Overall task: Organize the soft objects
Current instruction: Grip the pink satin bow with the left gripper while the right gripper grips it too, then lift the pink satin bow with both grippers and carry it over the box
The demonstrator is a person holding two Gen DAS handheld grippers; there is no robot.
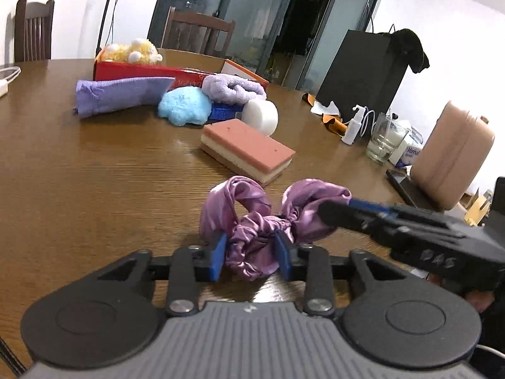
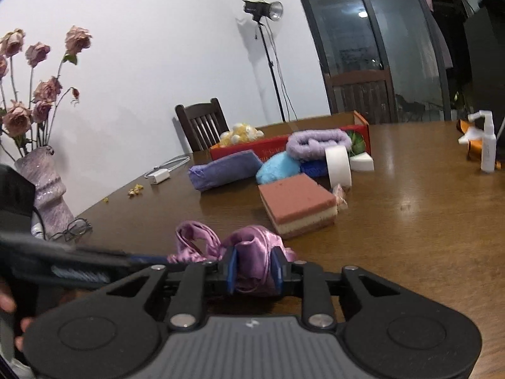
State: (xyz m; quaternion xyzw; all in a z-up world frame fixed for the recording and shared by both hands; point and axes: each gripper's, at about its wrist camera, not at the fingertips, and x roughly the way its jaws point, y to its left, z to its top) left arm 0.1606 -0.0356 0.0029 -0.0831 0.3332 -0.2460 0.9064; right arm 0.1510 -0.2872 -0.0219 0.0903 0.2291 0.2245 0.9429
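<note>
Two hand-held grippers grasp one scrunchie (image 1: pixel 252 237) low over the counter (image 1: pixel 94 189): left hand-held gripper (image 1: pixel 252 252) clenched on its gathered band, right hand-held gripper (image 2: pixel 254 271) on a satin loop. Box (image 1: pixel 132 71) lies at 11 o'clock, sponge (image 1: pixel 246 148) between.

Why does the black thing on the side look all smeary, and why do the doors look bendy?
In the left wrist view the right gripper is smeared by motion blur, while the shiny purple satin scrunchie stays fairly sharp. In the right wrist view the left gripper blurs likewise. The fisheye lens bows the dark glass door frame, and lamp glare streaks the brown wooden table.
</note>
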